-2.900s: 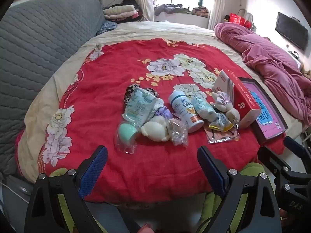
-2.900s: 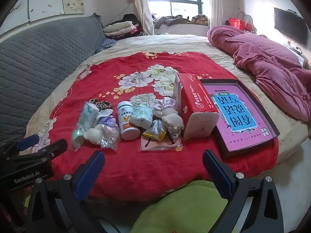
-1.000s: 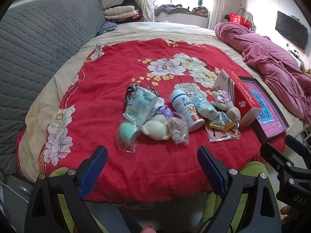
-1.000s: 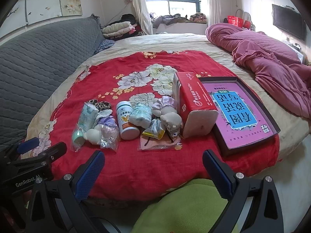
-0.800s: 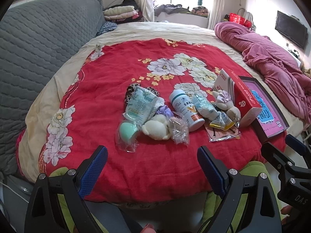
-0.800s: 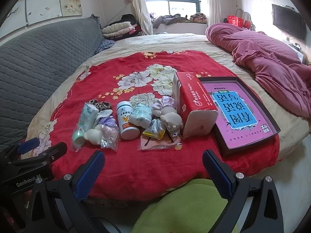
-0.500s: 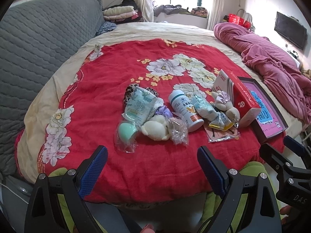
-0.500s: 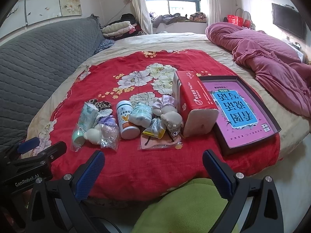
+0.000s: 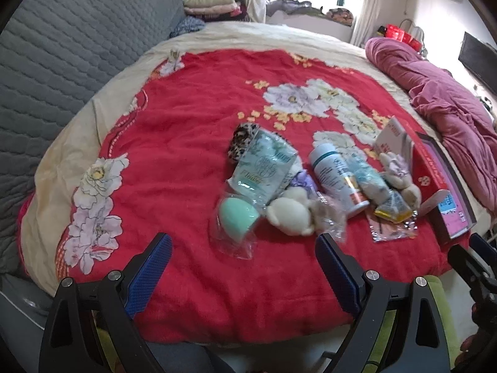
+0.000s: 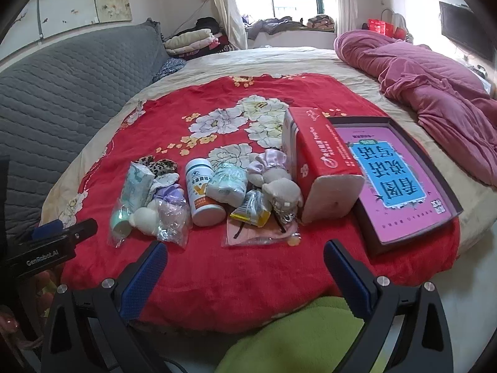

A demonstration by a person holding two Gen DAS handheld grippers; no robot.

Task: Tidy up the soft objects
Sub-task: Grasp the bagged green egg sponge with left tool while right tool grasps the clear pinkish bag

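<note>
A row of small items lies on the red floral blanket: a mint sponge in a clear bag, a pale tissue pack, a cream plush toy, a white bottle and a beige plush with a lilac bow. My left gripper hangs open just short of the mint sponge, nothing between its fingers. My right gripper is open too, in front of a flat plastic sachet.
A red tissue box stands beside a dark-framed pink tray at the right. A crumpled pink duvet lies beyond. A grey quilted headboard runs along the left. Green fabric shows below the bed's edge.
The left gripper has moved forward and left toward the mint sponge, so the items look bigger. The right gripper has edged slightly closer. Both stay open; no item has shifted.
</note>
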